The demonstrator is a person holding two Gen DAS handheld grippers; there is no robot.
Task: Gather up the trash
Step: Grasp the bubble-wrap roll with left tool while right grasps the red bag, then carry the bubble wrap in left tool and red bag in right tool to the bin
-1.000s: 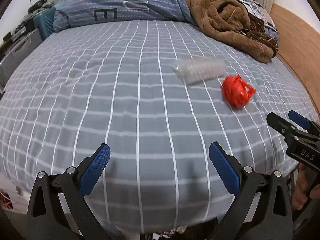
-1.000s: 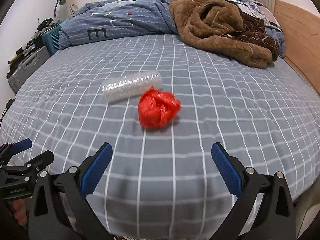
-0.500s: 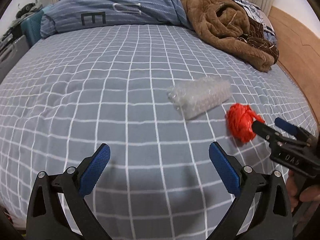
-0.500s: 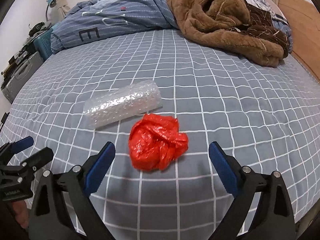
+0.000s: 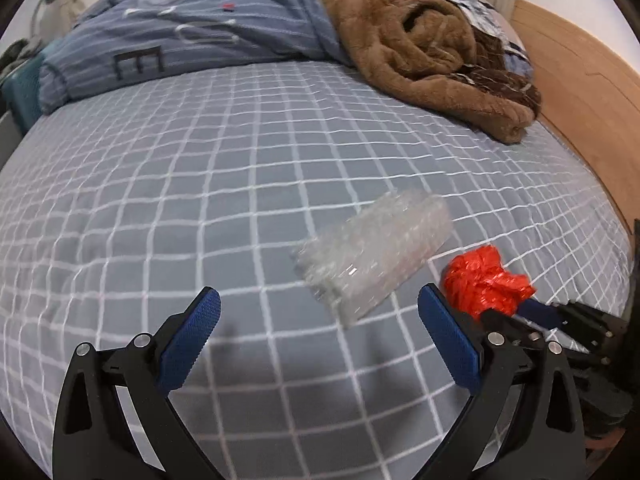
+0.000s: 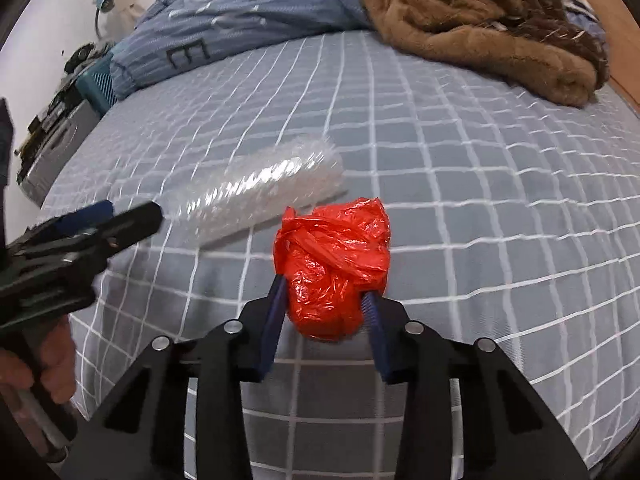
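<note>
A crumpled red plastic bag [image 6: 332,268] lies on the grey checked bedspread [image 6: 480,184]. My right gripper [image 6: 326,308] is shut on the bag, its blue pads pressing both sides. The bag also shows in the left wrist view [image 5: 484,284], with the right gripper behind it. A roll of clear bubble wrap [image 5: 372,256] lies just left of the bag; it also shows in the right wrist view [image 6: 260,192]. My left gripper [image 5: 320,340] is open and empty, just in front of the bubble wrap's near end. It appears in the right wrist view [image 6: 116,216] at the left.
A brown fleece blanket [image 5: 432,64] and a blue striped duvet [image 5: 188,36] are heaped at the far end of the bed. A wooden headboard [image 5: 580,92] runs along the right. Cases and clutter [image 6: 60,132] stand beside the bed on the left.
My right gripper moved forward and closed on the red bag. My left gripper moved forward and right toward the bubble wrap and stays open.
</note>
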